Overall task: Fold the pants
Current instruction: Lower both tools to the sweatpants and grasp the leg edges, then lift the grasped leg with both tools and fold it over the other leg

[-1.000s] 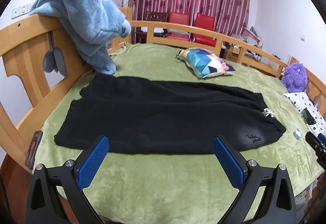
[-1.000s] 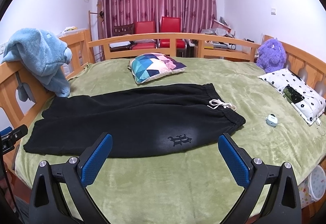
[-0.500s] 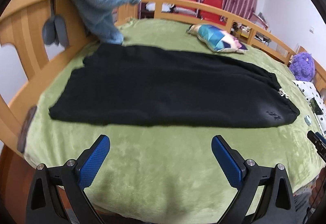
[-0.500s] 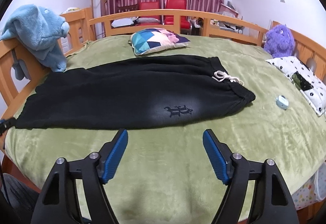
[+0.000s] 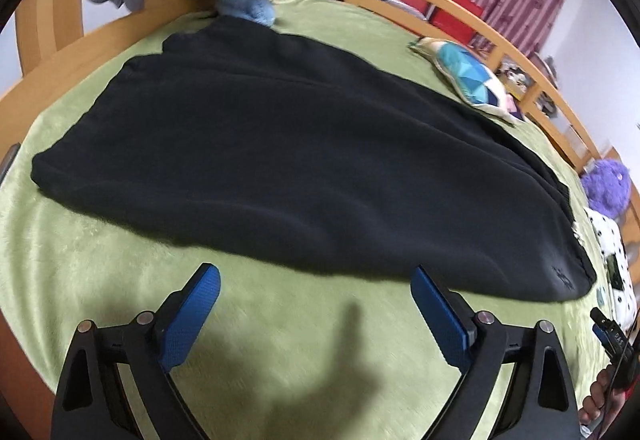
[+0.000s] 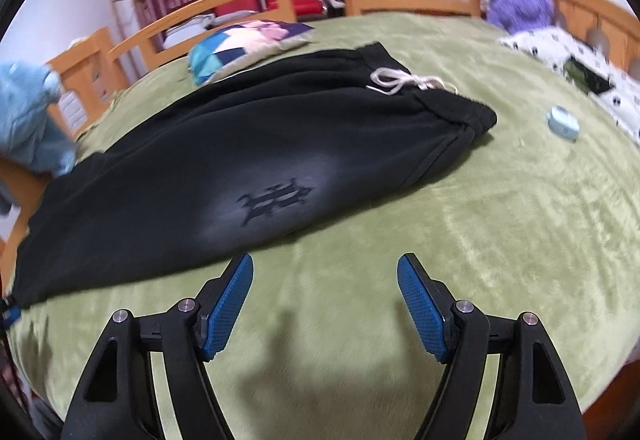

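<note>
Though blurred, pants (image 5: pixel 304 175) hem cropped.

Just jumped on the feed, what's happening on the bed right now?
A person with a handheld gripper in each hand is about to fold the black pants, which lie spread flat on the green blanket. The left gripper hovers open by the near edge toward the leg end; the right gripper, also open, sits near the hip logo and waistband. Neither touches the fabric, and no fold has been made yet.
</note>
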Demonstrator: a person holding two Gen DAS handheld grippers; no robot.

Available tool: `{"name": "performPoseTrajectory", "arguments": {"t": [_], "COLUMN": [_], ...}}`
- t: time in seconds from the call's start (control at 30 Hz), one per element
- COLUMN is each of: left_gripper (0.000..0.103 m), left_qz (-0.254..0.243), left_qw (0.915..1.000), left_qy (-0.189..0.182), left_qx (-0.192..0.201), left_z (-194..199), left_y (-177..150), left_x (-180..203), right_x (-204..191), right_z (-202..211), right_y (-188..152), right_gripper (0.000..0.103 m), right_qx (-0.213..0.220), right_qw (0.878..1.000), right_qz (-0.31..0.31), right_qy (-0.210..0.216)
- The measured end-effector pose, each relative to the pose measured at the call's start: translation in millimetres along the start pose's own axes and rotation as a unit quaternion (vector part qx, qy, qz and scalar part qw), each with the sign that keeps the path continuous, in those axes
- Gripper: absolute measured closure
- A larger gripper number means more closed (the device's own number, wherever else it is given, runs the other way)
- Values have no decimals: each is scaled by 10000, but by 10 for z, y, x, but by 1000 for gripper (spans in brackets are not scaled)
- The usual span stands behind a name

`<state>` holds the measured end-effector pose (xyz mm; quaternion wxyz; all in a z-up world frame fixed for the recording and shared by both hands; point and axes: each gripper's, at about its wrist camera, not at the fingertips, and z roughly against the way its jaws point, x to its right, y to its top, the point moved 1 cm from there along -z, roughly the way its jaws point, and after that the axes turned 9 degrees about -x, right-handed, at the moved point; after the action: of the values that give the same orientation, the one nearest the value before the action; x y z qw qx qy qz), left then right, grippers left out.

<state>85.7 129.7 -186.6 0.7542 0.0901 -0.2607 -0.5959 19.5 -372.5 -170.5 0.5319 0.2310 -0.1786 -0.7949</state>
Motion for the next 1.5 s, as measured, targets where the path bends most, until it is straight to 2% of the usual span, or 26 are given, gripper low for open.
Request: {"name": "performPoseTrajectory", "arguments": {"t": [0.2,0.33,0.4,0.47,0.5,0.53,0.57,0.6,0.67,0.77,0.93,1.07,1.23,1.5], "left_gripper": [14,14,15,29,34,50,78,88,91,91,91,91,91,91], "left_qz": [196,492,658,831,907,952,964,949,871,736,375,207,23,-131], "left_qw": [9996,9984,9974,9962,9956,9953,9952,9954,9961,9970,9976,9966,9948,9926], "left_qy": [84,-115,-205,-190,-161,-123,-45,56,-72,-217,-112,-4,233,494], "left_qx": [-187,-246,-208,-172,-158,-152,-149,-142,-64,112,574,796,987,1099], "left_z": [-282,-413,-439,-467,-481,-494,-499,-495,-424,-237,112,206,144,-262], "left_y": [110,201,245,294,318,344,369,398,468,655,1052,1398,1781,2335], "left_x": [-123,-202,-240,-281,-300,-319,-328,-332,-341,-286,-80,92,274,516], "right_x": [167,207,194,143,104,84,61,40,22,-56,-282,-379,-534,-839], "right_z": [-408,-754,-892,-912,-922,-938,-949,-934,-907,-726,-340,-154,-98,-465], "right_y": [292,393,434,453,465,485,502,510,561,665,1000,1376,1793,2433], "right_gripper": [29,29,28,30,41,50,68,80,83,86,87,87,87,87], "right_qx": [-267,-559,-570,-388,-343,-339,-330,-267,-165,27,394,495,636,735], "right_qw": [9988,9942,9932,9949,9956,9960,9965,9968,9964,9972,9975,9960,9954,9952], "right_qz": [-371,-691,-786,-745,-682,-641,-603,-584,-564,-416,-77,-68,90,272], "right_qy": [187,604,646,565,541,524,479,473,618,614,583,744,717,592]}}
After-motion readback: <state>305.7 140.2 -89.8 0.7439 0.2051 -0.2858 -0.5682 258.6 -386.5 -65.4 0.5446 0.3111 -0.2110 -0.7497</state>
